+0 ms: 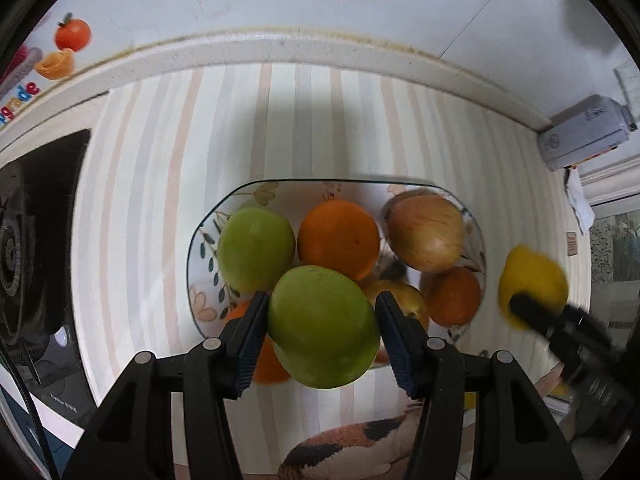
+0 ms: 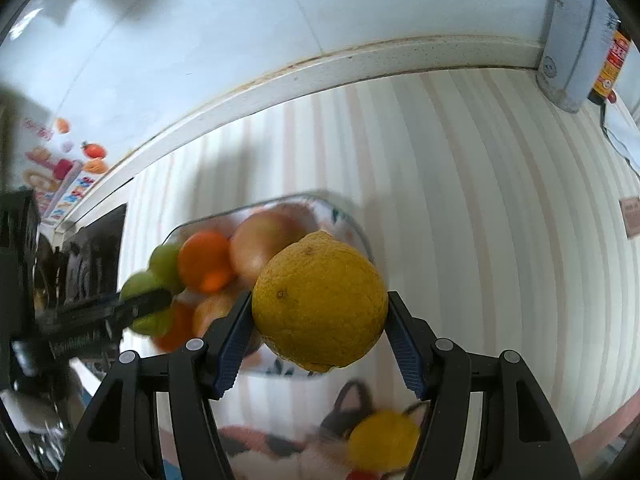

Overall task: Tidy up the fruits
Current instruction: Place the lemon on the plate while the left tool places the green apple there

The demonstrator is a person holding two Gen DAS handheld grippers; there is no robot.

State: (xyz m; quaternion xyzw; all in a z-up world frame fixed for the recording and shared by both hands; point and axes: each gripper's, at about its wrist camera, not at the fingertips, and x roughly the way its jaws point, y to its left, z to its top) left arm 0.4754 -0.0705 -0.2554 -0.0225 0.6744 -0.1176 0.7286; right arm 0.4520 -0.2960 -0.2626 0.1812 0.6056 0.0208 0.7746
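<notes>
My left gripper (image 1: 320, 318) is shut on a green apple (image 1: 323, 326), held above a flower-patterned bowl (image 1: 202, 236). In the bowl lie another green apple (image 1: 256, 250), an orange (image 1: 339, 236), a reddish-yellow apple (image 1: 426, 232) and a smaller orange (image 1: 454, 296). My right gripper (image 2: 320, 320) is shut on a large yellow citrus fruit (image 2: 320, 300), held over the bowl's near right rim (image 2: 344, 210). In the left wrist view that fruit (image 1: 534, 284) and right gripper show blurred at the right. The left gripper with its green apple (image 2: 146, 308) shows blurred at the left of the right wrist view.
The bowl stands on a striped counter (image 1: 160, 200) against a white wall. A grey carton (image 1: 584, 132) stands at the back right corner, a dark bottle (image 2: 614, 66) beside it. A black stove (image 1: 36, 240) lies left. Below the counter edge are a calico cat (image 1: 360, 448) and a yellow fruit (image 2: 384, 440).
</notes>
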